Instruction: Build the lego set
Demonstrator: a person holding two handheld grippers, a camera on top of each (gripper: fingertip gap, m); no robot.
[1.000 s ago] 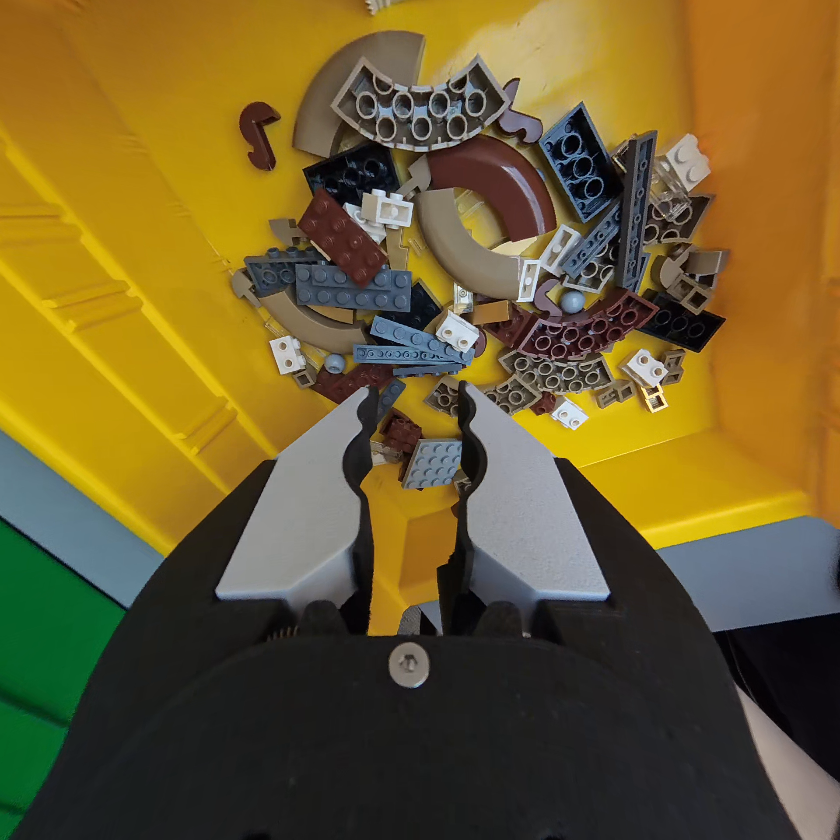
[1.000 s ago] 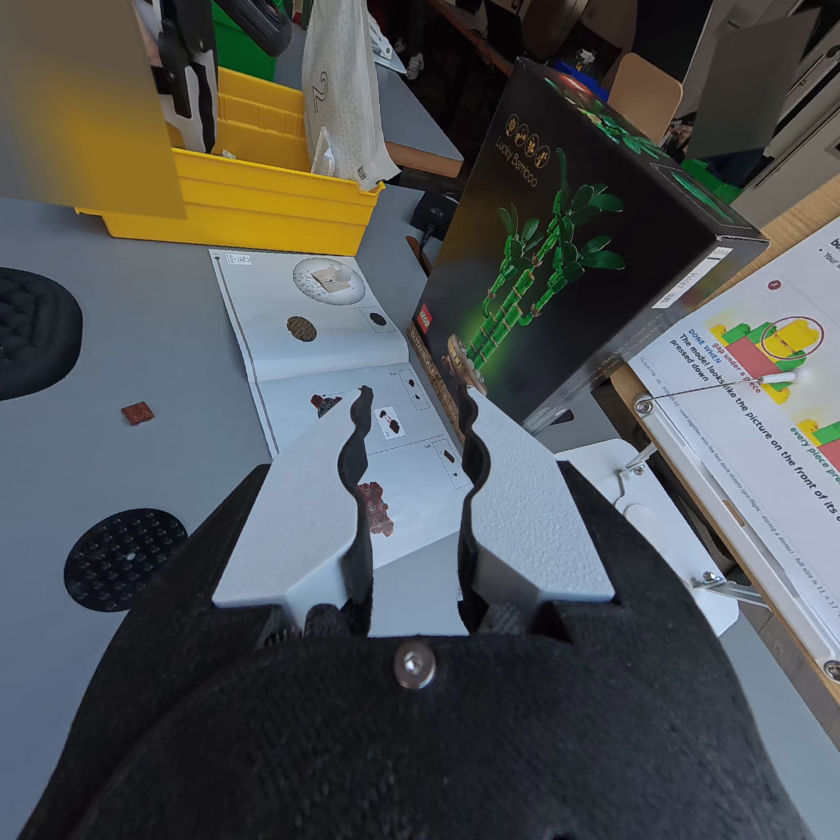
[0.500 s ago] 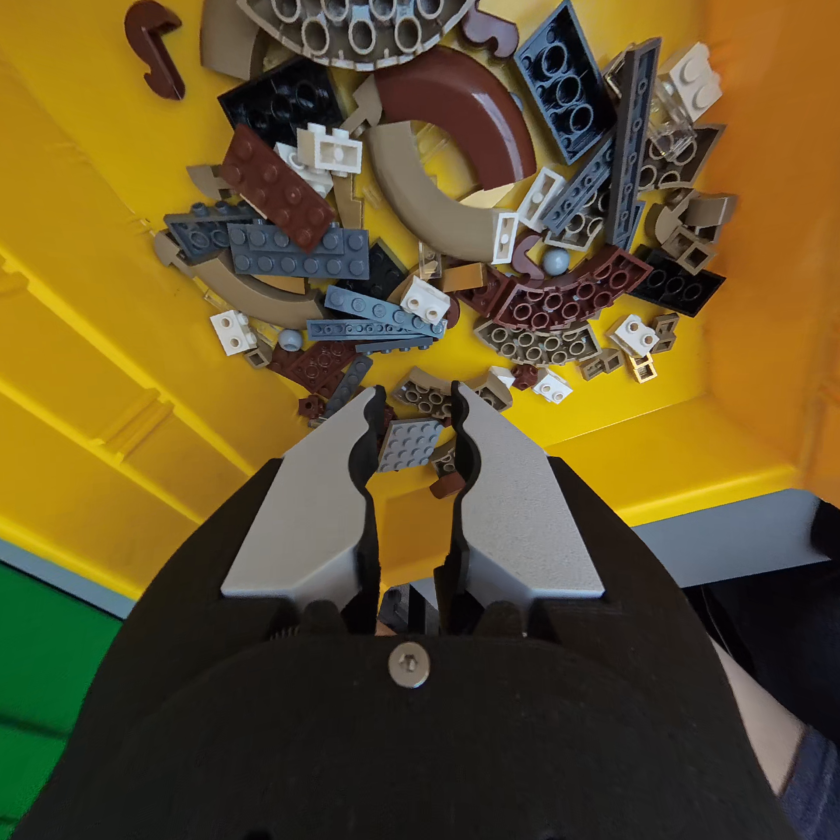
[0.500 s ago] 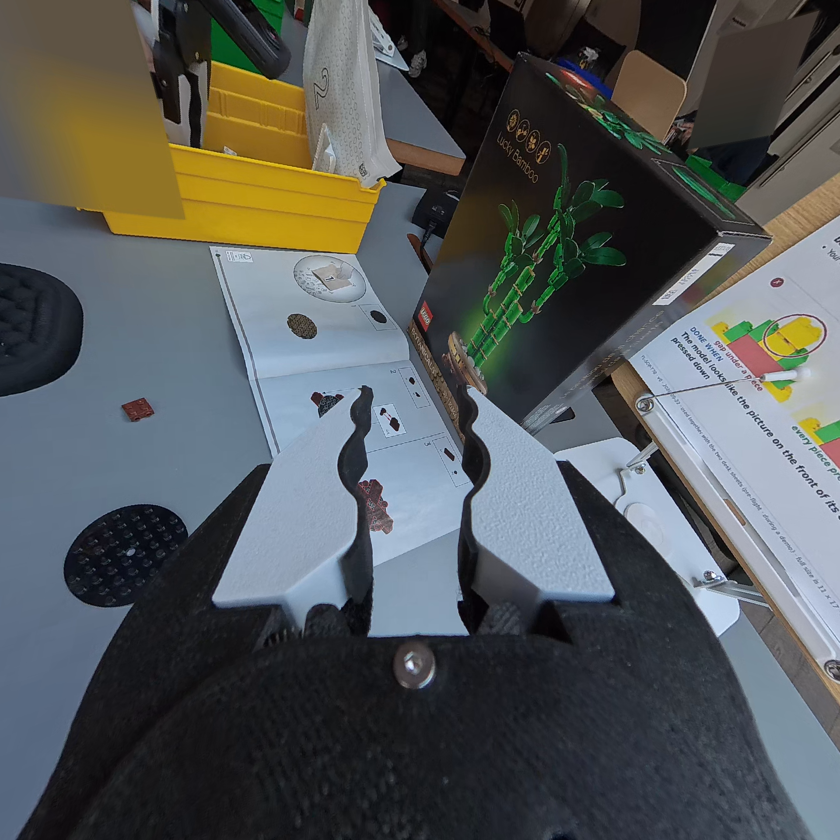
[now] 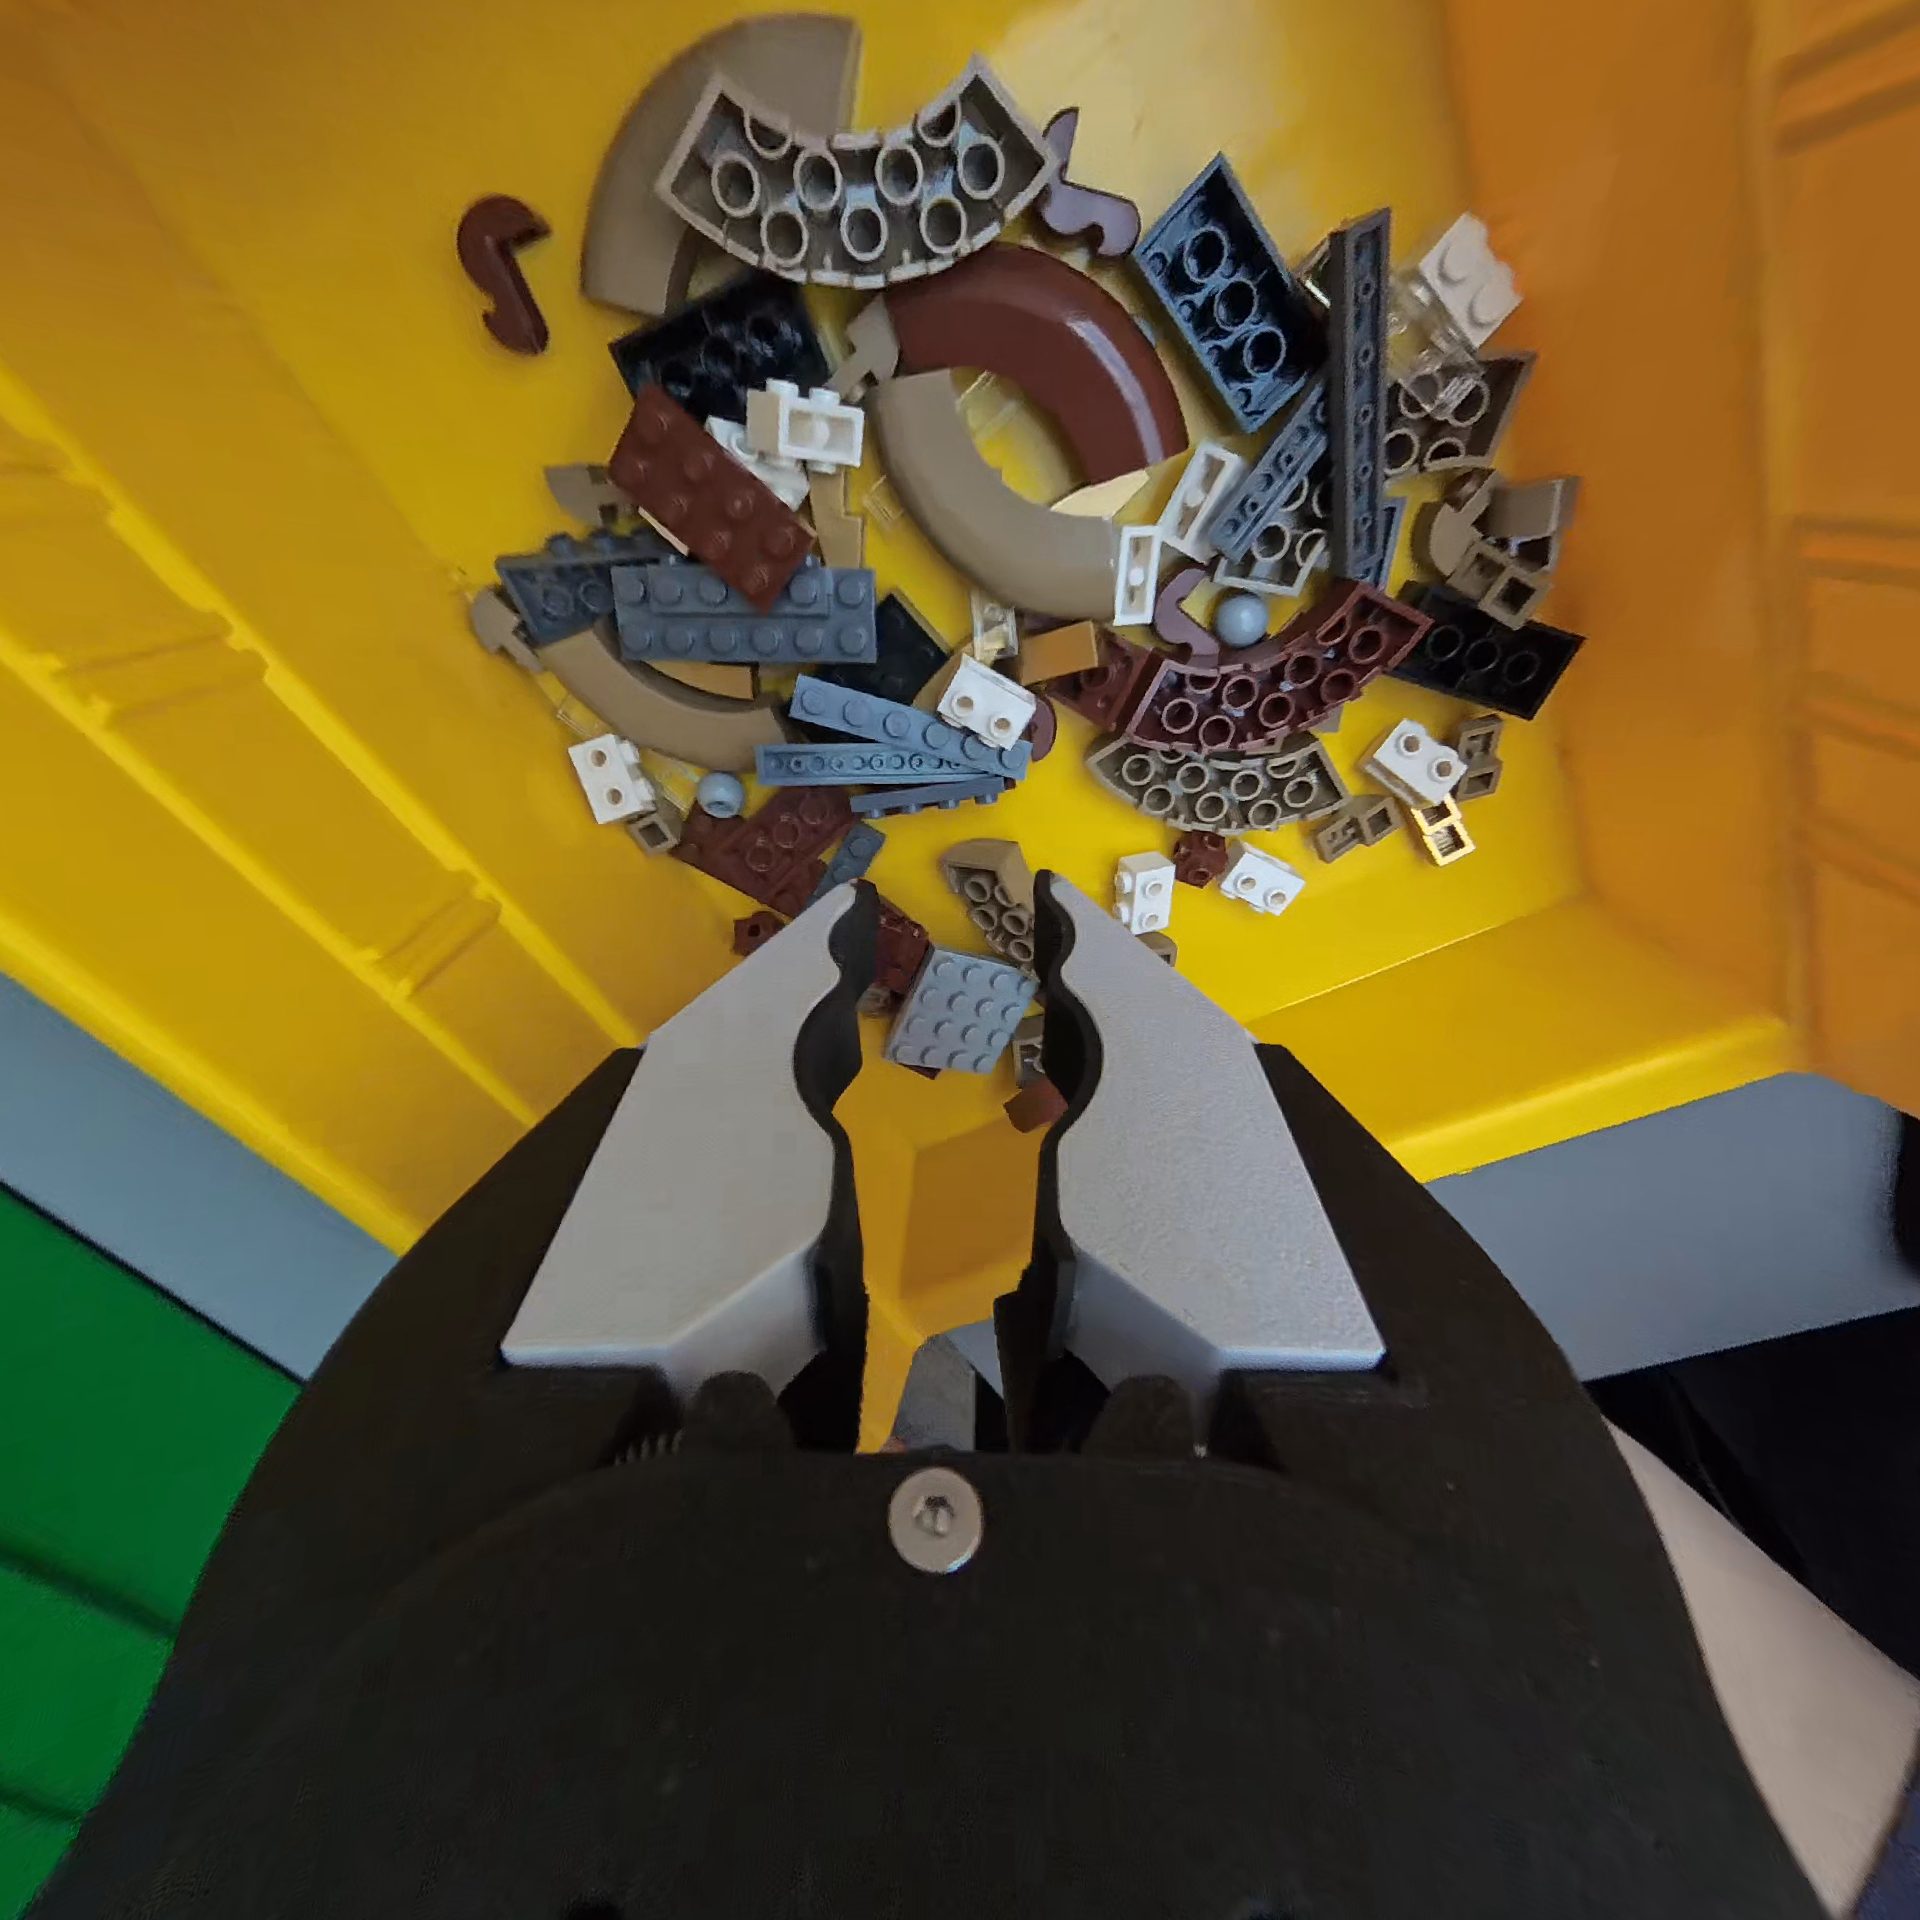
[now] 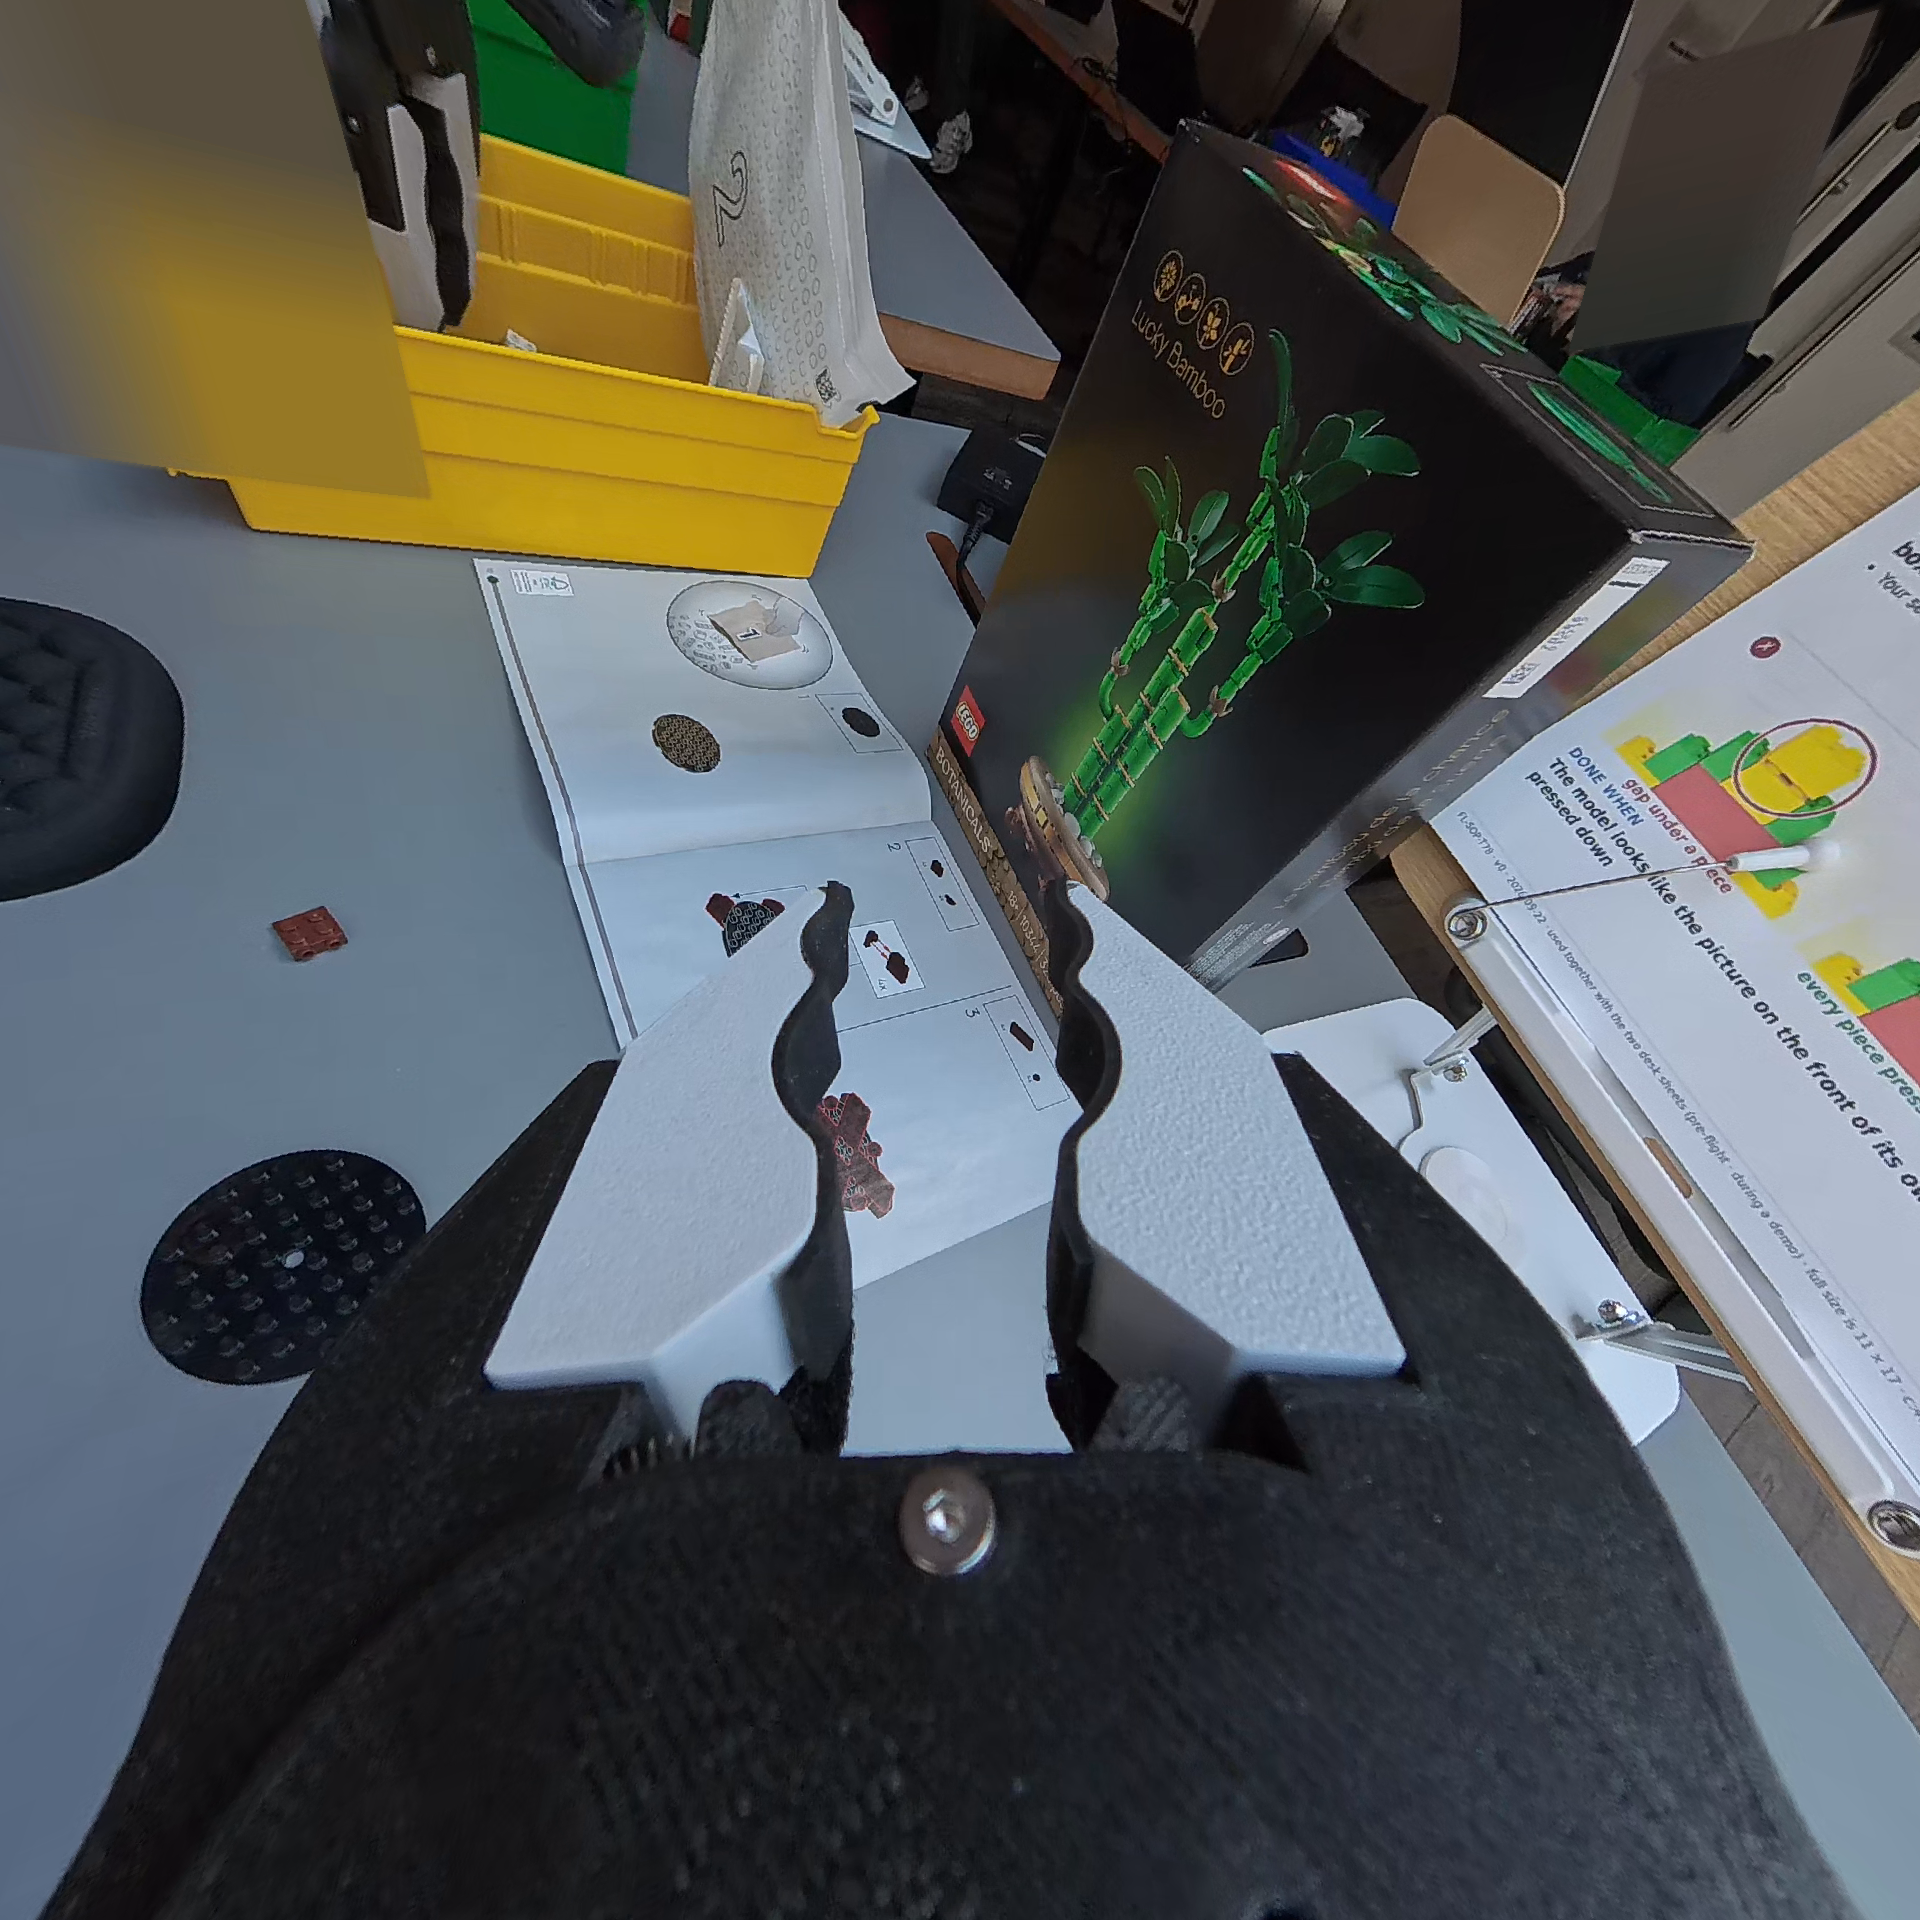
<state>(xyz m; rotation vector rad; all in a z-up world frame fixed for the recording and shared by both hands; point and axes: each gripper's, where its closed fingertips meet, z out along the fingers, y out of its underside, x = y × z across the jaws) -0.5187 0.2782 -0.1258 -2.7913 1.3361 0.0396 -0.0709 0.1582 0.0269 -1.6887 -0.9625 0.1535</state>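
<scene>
Left hand-held gripper (image 5: 948, 904) — part open, empty — hangs over the yellow bin (image 5: 260, 727); grey plate (image 5: 961, 1013) lies flat just below its tips. Right hand-held gripper (image 6: 948, 904), part open and empty, is over the bench (image 6: 312, 727), well apart.

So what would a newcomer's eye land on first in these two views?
In the left wrist view, the yellow bin with its heap of brown, tan, grey and black lego pieces, the open left tongs poised at its near edge. In the right wrist view, the tall black set box with green bamboo art, standing beyond the open instruction booklet.
</scene>
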